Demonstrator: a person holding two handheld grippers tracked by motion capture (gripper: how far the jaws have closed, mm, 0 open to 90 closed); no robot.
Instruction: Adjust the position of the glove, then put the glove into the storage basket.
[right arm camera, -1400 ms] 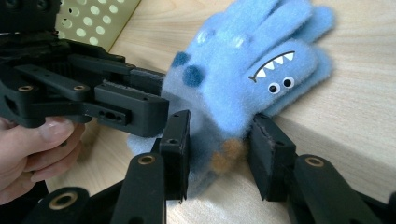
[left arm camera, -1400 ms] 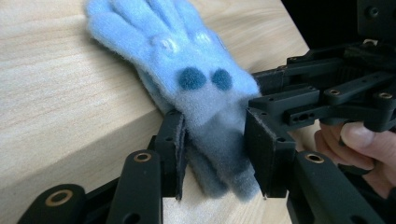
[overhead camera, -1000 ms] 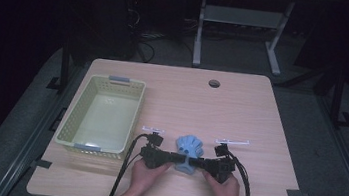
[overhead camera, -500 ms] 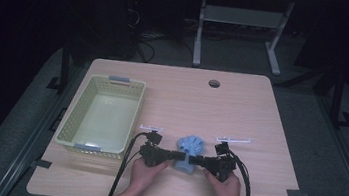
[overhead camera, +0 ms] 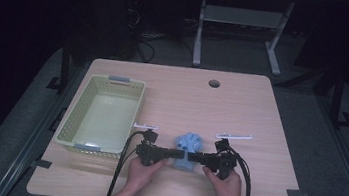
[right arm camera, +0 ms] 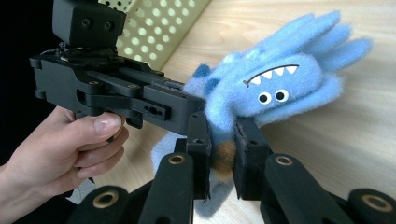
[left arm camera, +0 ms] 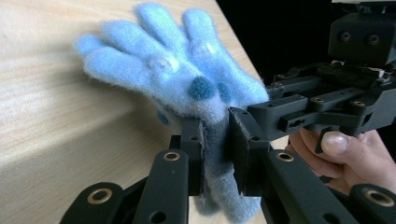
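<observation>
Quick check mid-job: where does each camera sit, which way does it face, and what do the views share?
High view: above the table's near edge, facing forward and down; forearms, both hands, basket.
Left gripper view: on the left hand-held gripper, facing the blue glove; other hand behind.
Right gripper view: on the right hand-held gripper, facing the glove's monster face.
Shared: glove clamped from both sides.

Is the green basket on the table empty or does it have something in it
Empty. In the high view the green basket shows only its bare floor; the blue glove sits outside it on the table, between both grippers.
</observation>
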